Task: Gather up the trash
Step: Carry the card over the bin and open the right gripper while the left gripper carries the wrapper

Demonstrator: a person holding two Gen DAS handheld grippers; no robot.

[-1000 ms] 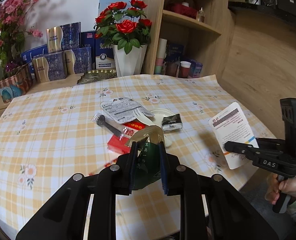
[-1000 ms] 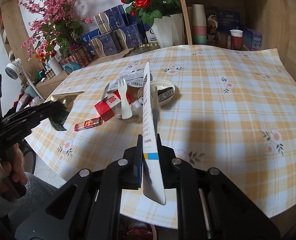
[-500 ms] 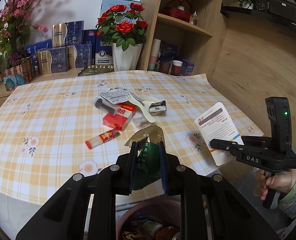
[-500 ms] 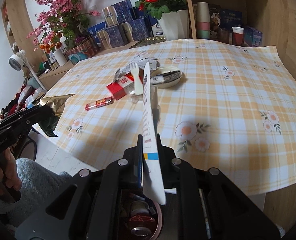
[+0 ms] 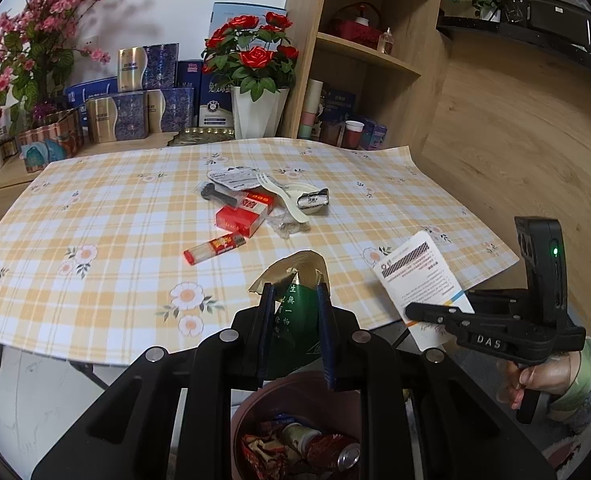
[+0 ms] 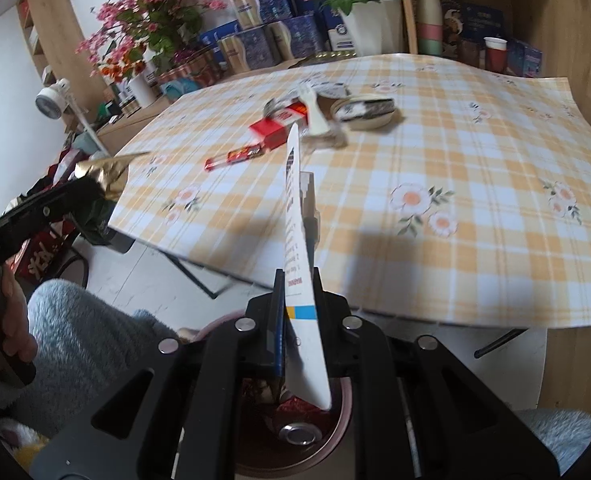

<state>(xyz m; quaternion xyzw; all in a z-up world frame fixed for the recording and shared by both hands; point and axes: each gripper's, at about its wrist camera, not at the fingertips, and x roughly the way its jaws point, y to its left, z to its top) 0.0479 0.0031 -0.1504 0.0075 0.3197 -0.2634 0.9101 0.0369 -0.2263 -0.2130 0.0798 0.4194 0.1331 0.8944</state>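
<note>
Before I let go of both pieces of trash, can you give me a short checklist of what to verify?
1. Left hand-held gripper holds the green and gold wrapper: ok.
2. Right hand-held gripper holds the white card: ok.
3. Trash bin below the wrapper: ok.
4. Bin below the card's lower corner: ok.
5. Room left in the bin: cannot tell.
6. Table cleared of trash: not ok, red box and fork remain.

Black plastic hand-held gripper (image 5: 294, 304), silver screws, blue pads, grey fleecy sleeve (image 6: 79, 336), green cuff
</note>
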